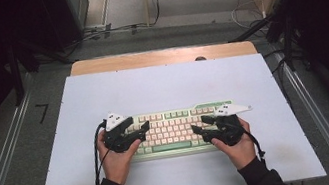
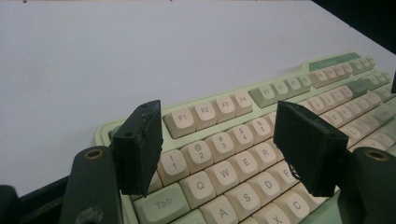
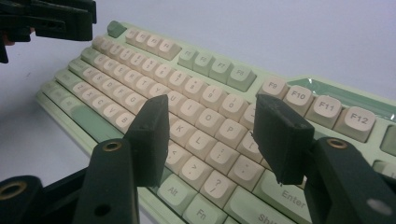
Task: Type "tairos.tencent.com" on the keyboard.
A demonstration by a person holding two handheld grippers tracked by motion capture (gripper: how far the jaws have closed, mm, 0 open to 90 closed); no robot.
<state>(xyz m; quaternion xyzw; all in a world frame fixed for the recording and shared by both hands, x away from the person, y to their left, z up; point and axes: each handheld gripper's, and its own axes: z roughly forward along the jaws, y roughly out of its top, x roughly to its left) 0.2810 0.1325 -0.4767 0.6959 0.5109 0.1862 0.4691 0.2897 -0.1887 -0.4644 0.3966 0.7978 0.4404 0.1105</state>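
A pale green keyboard (image 1: 174, 129) with cream keys lies on the white mat, near its front edge. My left gripper (image 1: 144, 128) hovers over the keyboard's left end, jaws wide apart above the number and letter rows (image 2: 219, 161), nothing between them. My right gripper (image 1: 198, 128) hangs over the right half, also open, its jaws framing the keys (image 3: 210, 126) around P and L without touching them. In the right gripper view the left gripper (image 3: 51, 21) shows at the top left, above the far end of the keyboard (image 3: 154, 70). A hand holds each gripper.
The white mat (image 1: 161, 85) covers a wooden table (image 1: 161, 55) and has bare room behind and beside the keyboard. Metal rails (image 1: 6, 159) run along both sides of the table. Cables (image 1: 106, 31) lie on the floor beyond the far edge.
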